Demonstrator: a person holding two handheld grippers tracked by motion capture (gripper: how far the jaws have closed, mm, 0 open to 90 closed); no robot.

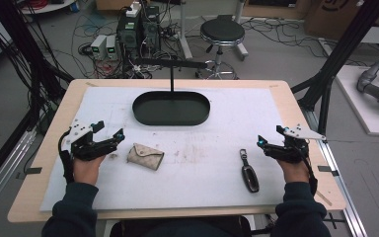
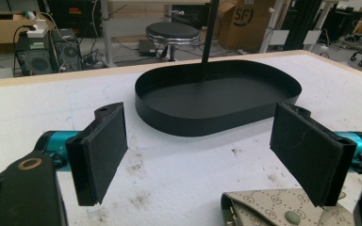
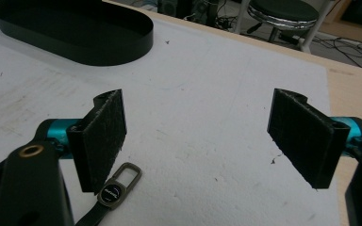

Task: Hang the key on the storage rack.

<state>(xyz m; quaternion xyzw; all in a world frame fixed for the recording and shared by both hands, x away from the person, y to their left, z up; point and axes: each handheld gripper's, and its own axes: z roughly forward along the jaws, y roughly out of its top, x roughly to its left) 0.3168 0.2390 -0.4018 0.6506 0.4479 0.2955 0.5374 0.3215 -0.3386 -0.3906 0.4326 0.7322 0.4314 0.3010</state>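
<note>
**Both grippers open over the white mat**

The left gripper (image 1: pixel 109 131) hovers with jaws spread wide, empty. Just right of it lies a beige patterned fabric pouch (image 1: pixel 145 156). Farther back sits a black oval metal tray (image 1: pixel 171 108). A black key fob (image 1: pixel 249 174) lies near the right gripper (image 1: pixel 269 136), whose jaws gape, holding nothing.

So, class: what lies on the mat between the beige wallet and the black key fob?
Nothing lies there. In the high view, the stretch between the wallet and the key fob is bare white mat, marked with a few dirty smudges.
</note>
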